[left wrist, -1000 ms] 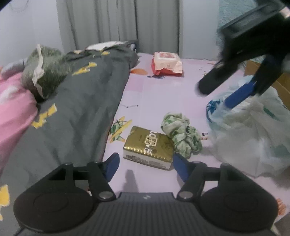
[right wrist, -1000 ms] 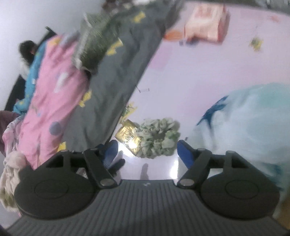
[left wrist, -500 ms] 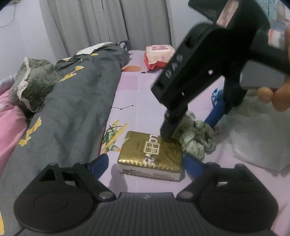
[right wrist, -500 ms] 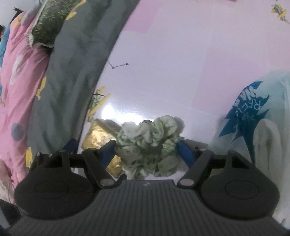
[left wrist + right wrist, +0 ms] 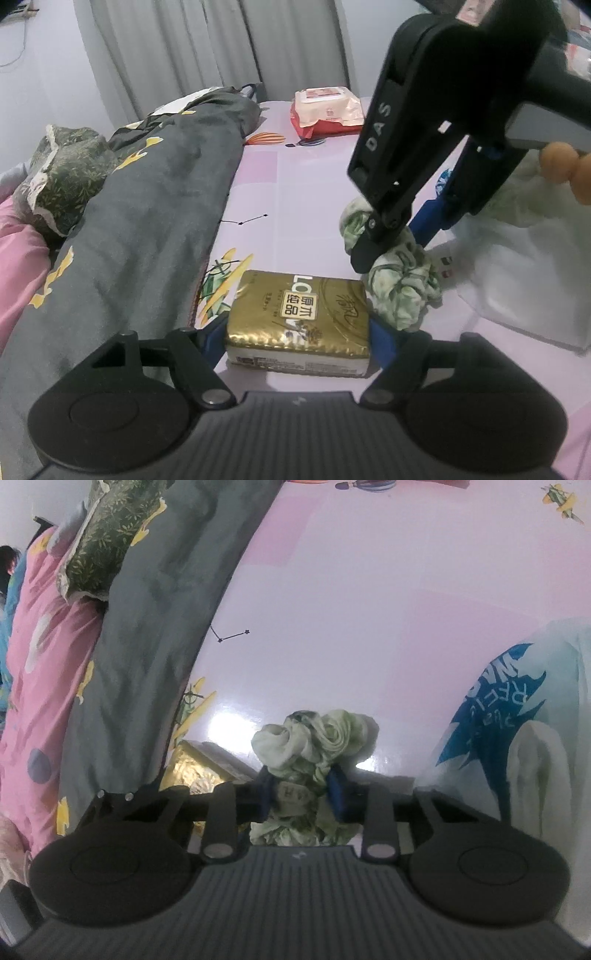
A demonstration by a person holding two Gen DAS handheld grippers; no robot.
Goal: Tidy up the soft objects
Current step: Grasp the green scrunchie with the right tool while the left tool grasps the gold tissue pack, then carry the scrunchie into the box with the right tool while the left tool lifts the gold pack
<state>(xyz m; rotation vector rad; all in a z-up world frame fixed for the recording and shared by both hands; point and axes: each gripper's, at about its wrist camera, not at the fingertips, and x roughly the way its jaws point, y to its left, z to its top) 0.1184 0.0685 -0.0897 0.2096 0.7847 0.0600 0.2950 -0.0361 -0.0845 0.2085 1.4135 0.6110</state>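
The left tool [image 5: 297, 338] has just closed in, its blue pads against both ends of the gold tissue pack [image 5: 301, 314] on the bed [image 5: 314, 192]. Just right, the right tool [image 5: 301, 792], just squeezed together, is clamped on the green scrunched cloth [image 5: 314, 738]. A white plastic bag [image 5: 517, 720] lies further right; a red wipes pack [image 5: 327, 112] sits far back.

Glossy gold foil tissue pack [image 5: 299, 317]; crumpled green cloth [image 5: 314, 746]; thin translucent plastic bag [image 5: 517, 716]; smooth shiny sheet [image 5: 369, 609].
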